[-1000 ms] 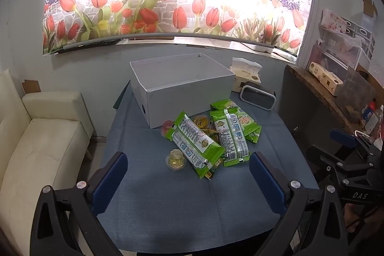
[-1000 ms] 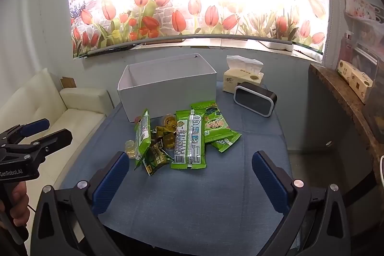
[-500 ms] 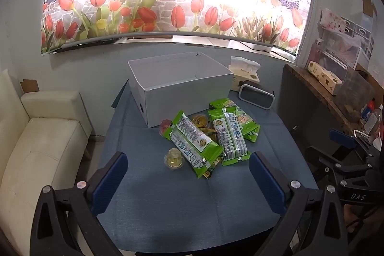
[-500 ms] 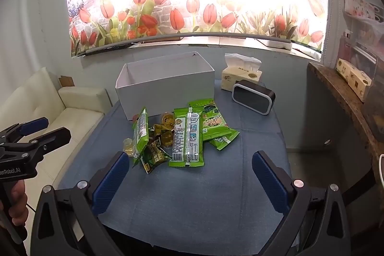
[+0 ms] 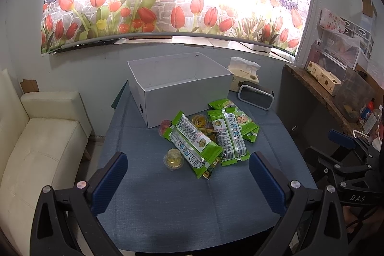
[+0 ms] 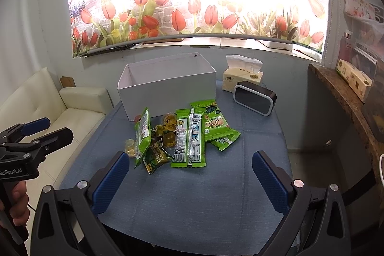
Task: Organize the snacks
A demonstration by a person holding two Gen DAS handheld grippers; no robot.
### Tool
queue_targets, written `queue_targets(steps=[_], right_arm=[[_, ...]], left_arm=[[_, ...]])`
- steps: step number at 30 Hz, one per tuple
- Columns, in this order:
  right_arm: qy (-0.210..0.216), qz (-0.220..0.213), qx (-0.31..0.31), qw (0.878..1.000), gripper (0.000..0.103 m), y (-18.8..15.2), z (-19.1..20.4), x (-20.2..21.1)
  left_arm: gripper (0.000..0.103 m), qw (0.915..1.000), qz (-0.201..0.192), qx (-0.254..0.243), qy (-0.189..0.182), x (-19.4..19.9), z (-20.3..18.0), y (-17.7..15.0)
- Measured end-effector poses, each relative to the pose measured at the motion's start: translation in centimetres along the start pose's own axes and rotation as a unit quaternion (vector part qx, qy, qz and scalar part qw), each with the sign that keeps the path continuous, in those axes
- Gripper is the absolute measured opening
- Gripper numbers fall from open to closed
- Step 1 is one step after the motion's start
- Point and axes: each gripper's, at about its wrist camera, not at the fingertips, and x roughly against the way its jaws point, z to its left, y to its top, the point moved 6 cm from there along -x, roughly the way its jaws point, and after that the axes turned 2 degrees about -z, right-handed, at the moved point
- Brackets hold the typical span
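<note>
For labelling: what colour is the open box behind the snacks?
White, the open box, shown best in the right wrist view.

- Far ahead of the left gripper, a wide tulip mural (image 5: 177, 4) covers the upper wall; its top part is washed out by strong light.
- Under it, the grey wall (image 5: 96, 68) has a narrow ledge (image 5: 216, 41).
- To the left of the gripper stands a cream sofa (image 5: 40, 140).
- The table has a blue cloth (image 5: 168, 196).
- To the right is a rough wooden counter (image 5: 319, 95), with shelves (image 5: 345, 49) of boxes above it.
- Beside the sofa, the floor (image 6: 67, 169) is pale.
</note>
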Motion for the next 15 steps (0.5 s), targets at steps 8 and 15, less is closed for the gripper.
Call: queue_targets(steps=[8, 15], right_arm=[[0.0, 0.0, 0.001, 1.0, 0.103, -0.05, -0.02, 0.05], [-0.002, 0.001, 0.001, 1.0, 0.103, -0.13, -0.04, 0.09]], left_arm=[[0.103, 1.0, 0.0, 0.0, 0.0, 0.03, -0.03, -0.07], [0.103, 1.0, 0.001, 0.0, 0.001, 0.03, -0.02, -0.08]])
